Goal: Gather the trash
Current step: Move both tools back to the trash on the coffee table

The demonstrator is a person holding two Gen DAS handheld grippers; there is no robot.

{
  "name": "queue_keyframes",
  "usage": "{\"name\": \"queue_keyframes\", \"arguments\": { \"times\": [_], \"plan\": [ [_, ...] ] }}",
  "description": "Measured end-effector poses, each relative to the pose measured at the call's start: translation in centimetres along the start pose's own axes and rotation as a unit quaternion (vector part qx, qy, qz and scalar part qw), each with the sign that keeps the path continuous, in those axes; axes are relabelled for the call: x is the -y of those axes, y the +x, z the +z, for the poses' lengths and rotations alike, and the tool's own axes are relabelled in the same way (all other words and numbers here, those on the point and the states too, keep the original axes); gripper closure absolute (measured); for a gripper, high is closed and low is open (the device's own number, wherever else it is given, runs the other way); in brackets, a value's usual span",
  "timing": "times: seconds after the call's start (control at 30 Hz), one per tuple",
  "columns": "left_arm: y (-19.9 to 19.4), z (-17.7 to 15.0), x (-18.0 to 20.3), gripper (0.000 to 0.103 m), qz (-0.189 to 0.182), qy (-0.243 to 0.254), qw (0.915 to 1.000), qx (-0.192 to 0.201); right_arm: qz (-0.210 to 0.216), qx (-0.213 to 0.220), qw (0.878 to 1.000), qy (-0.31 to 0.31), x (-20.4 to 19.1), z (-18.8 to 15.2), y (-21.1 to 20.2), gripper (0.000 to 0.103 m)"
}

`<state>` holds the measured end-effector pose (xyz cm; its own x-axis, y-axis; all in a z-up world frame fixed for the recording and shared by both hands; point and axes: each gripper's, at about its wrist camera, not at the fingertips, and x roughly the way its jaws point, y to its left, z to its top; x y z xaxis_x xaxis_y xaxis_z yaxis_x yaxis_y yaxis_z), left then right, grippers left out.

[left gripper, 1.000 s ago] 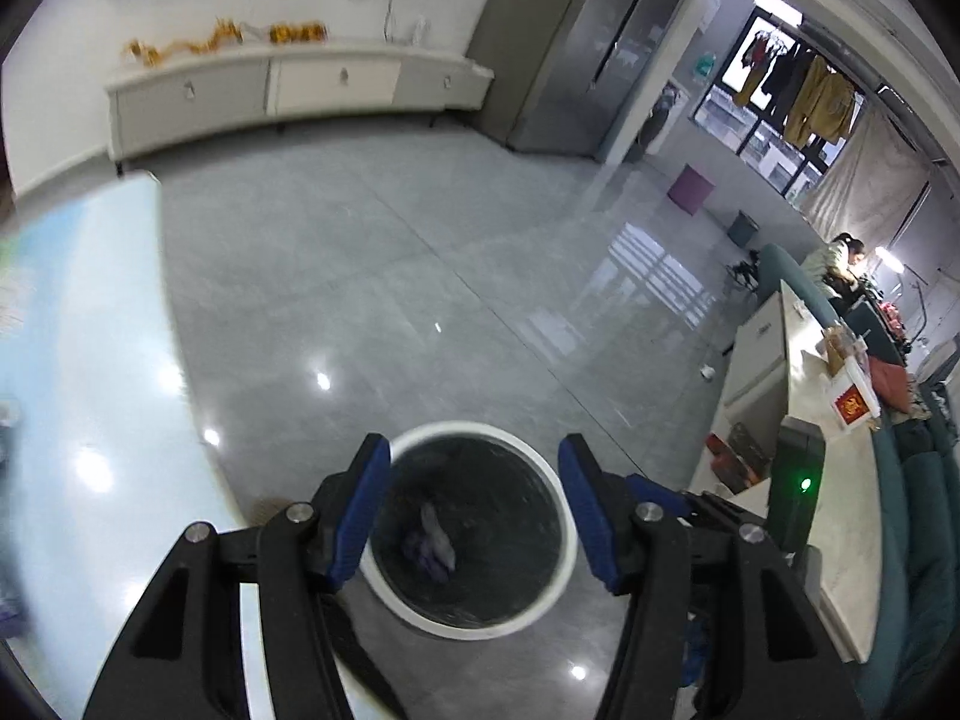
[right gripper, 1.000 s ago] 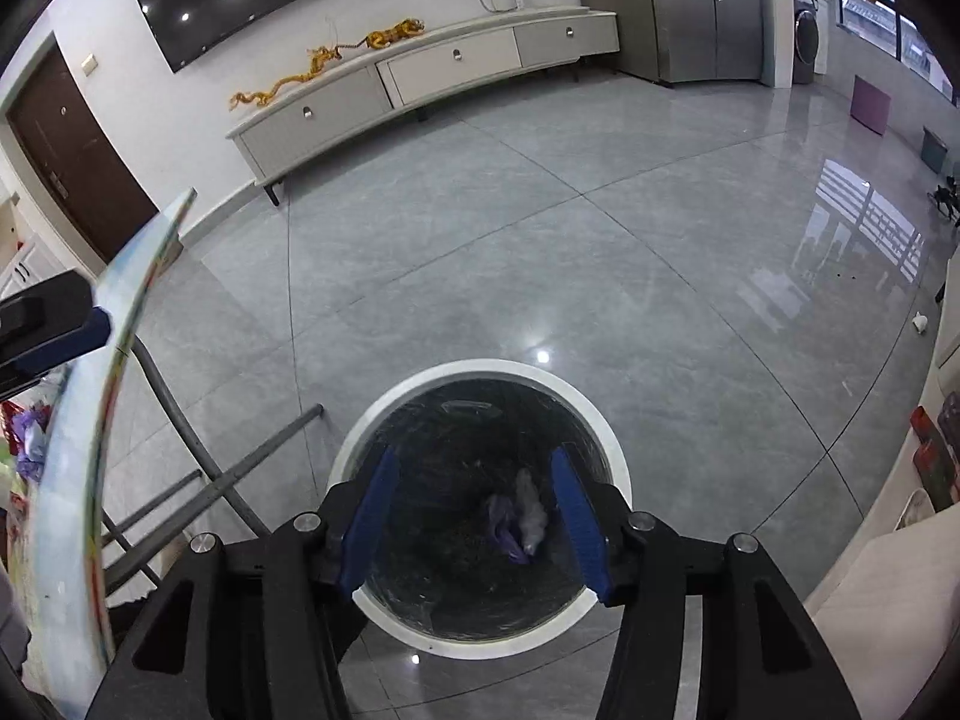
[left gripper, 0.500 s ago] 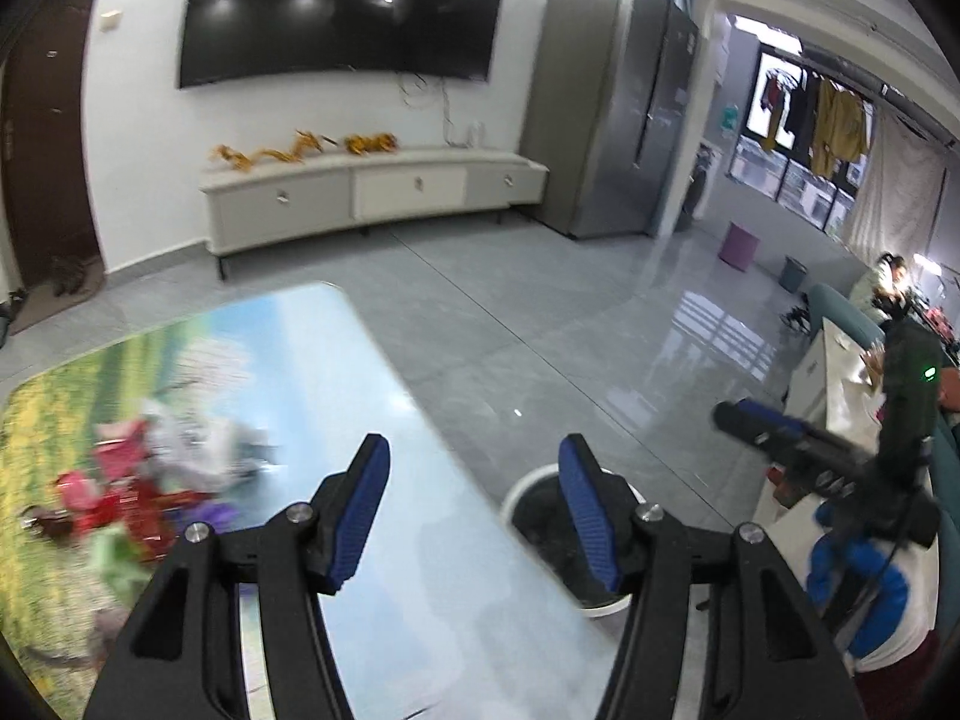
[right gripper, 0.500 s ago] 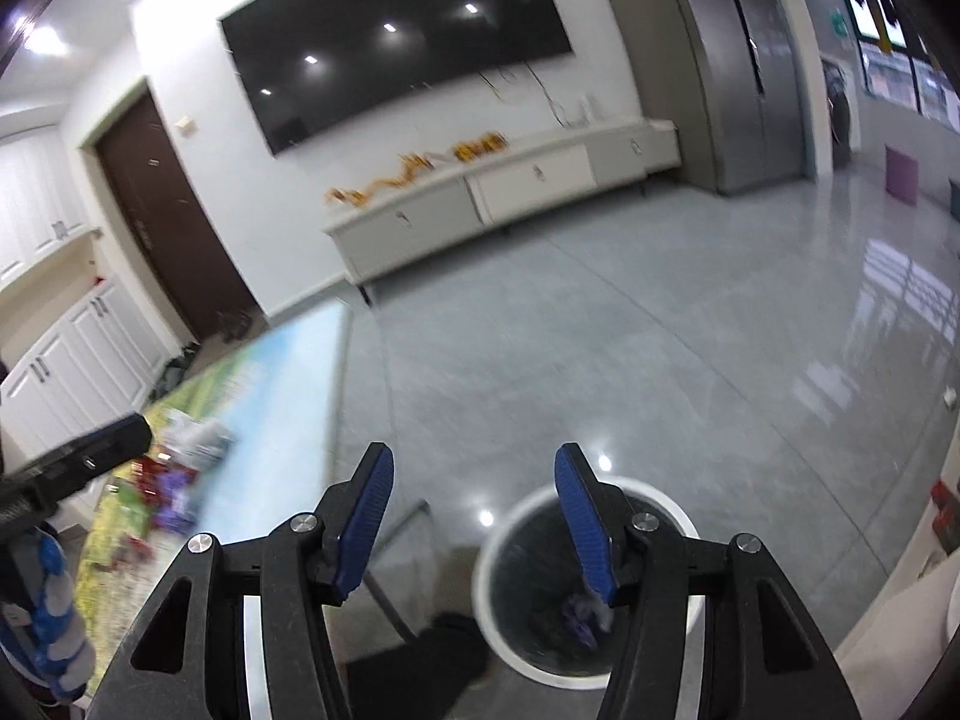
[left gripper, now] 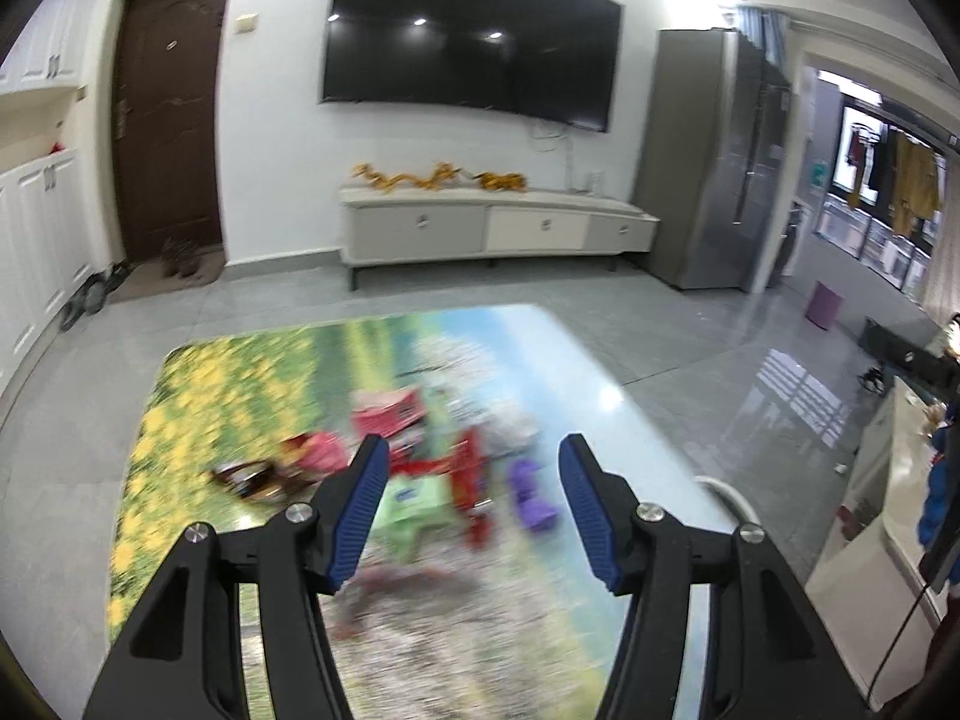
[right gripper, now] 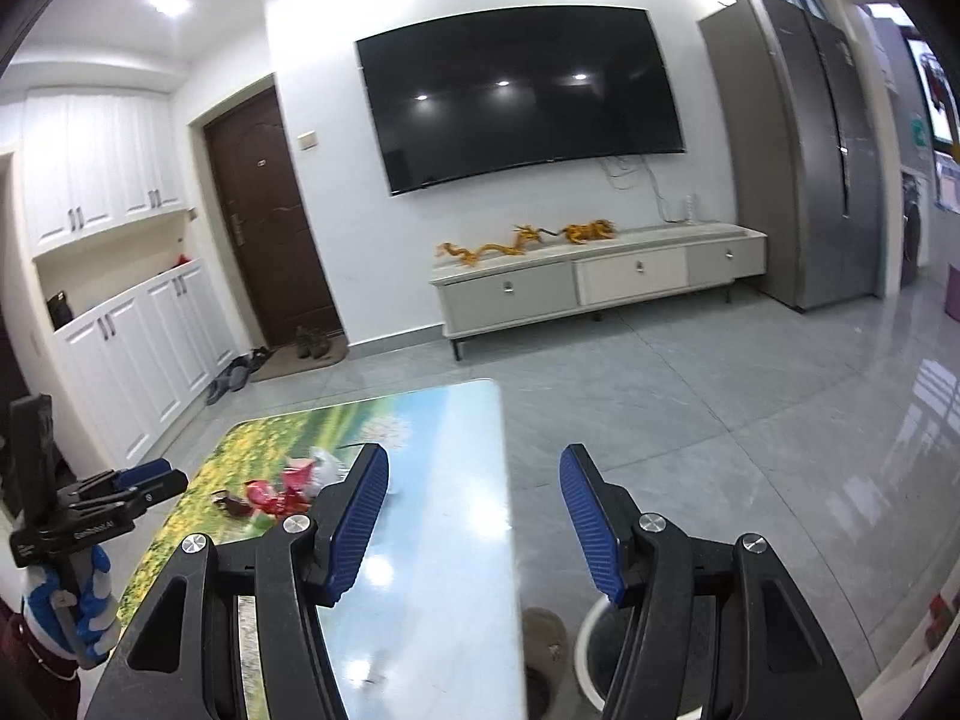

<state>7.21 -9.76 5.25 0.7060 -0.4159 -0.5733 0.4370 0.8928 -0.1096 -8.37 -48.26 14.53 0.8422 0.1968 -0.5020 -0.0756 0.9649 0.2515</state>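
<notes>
1. the left gripper (left gripper: 471,507) has its blue pads spread wide with nothing between them; it hovers above the near part of the table (left gripper: 570,360), pointed at the litter.
2. the right gripper (right gripper: 474,516) is also wide apart and empty, held over the table's right edge, with the white-rimmed trash bin (right gripper: 591,654) on the floor just below and right of it.
3. the trash is a loose pile of wrappers (left gripper: 444,468) about mid-table: a green packet (left gripper: 411,501) nearest the left tongs, red wrappers (left gripper: 468,468) just behind it, a purple piece (left gripper: 531,501) to its right, and a brown scrap (left gripper: 252,477) off to the left. motion blur hides finer detail.
4. in the left wrist view the green packet lies straight ahead, slightly left of the centre line and close to the left pad; its long axis seems to run across the gap, though blur makes that a guess.
5. in the right wrist view the same pile (right gripper: 282,492) lies ahead and to the left, partly behind the left finger, so it is well off that gripper's line.
6. judgement: the left hand is nearer and better aimed, so a short forward-and-down reach with it suits the next pick; the bin sits on the right side, so the carry will cross the table's right edge.
</notes>
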Motion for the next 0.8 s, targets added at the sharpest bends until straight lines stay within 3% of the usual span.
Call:
{"name": "queue_keyframes", "arguments": {
  "times": [0.27, 0.47, 0.8],
  "plan": [
    [3.5, -4.4, -5.4, 0.046, 0.002, -0.016, 0.9979, -0.062, 0.044, -0.074, 0.996, -0.012, -3.8, -1.9, 7.9, 0.046],
    [7.4, -7.3, -6.6, 0.047, -0.008, -0.018, 0.9935, -0.112, 0.068, -0.137, 0.988, -0.023, -6.1, -4.5, 14.1, 0.046],
    [9.7, -8.4, -5.9, 0.048, -0.044, 0.005, 0.9892, -0.139, 0.098, -0.211, 0.972, -0.031, -8.8, -8.1, 21.3, 0.046]
  ]
}}
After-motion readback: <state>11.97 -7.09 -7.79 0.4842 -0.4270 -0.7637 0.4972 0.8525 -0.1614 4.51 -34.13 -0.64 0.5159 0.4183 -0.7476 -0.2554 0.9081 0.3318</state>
